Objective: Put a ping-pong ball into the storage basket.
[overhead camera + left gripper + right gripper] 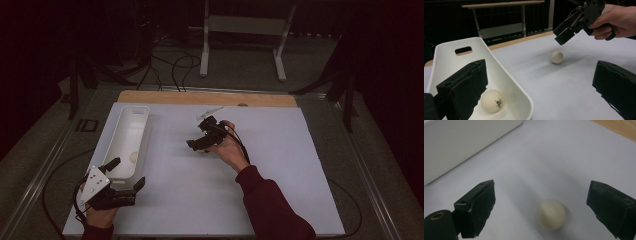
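White surface [280, 165] is seen beneath a long white tray [131, 137], whose long axis runs away from the person. One ball [491, 100] lies inside it; another ball [552, 214] rests between the wide-open jaws of the right hand-held gripper [544, 207]. The left hand-held gripper [125, 174] is held open by the tray's near end.

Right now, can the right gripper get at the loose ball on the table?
Probably yes: the right gripper hovers open over the ball, which lies bare on the white table between its jaws, apart from the tray.
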Demonstrator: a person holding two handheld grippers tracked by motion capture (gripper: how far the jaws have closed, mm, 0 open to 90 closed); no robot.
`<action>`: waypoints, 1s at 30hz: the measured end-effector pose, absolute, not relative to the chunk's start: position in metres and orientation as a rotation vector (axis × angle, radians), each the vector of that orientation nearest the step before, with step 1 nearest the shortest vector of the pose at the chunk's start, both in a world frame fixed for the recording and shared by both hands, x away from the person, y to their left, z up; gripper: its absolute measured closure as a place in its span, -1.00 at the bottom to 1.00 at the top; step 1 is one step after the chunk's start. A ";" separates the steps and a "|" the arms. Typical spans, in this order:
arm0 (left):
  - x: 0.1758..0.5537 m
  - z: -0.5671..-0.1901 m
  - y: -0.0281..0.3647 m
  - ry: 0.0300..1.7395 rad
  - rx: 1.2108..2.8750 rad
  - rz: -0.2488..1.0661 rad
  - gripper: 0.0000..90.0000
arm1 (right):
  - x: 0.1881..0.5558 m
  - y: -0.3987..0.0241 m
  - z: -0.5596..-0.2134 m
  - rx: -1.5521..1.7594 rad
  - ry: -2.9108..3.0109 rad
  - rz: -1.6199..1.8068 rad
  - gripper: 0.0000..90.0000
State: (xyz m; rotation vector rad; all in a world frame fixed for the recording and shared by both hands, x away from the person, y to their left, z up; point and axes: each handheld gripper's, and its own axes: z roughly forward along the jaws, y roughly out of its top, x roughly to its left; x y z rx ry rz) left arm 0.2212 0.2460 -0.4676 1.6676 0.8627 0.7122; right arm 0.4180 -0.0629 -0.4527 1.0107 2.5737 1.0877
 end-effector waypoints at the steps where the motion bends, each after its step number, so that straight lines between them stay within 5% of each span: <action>1: 0.221 -0.468 0.246 0.863 1.668 0.713 -1.00 | 0.418 -0.063 -0.453 1.012 2.573 1.089 -0.82; 30: 0.221 -0.467 0.247 0.865 1.666 0.713 -1.00 | 0.420 -0.069 -0.470 1.050 2.593 1.073 -0.82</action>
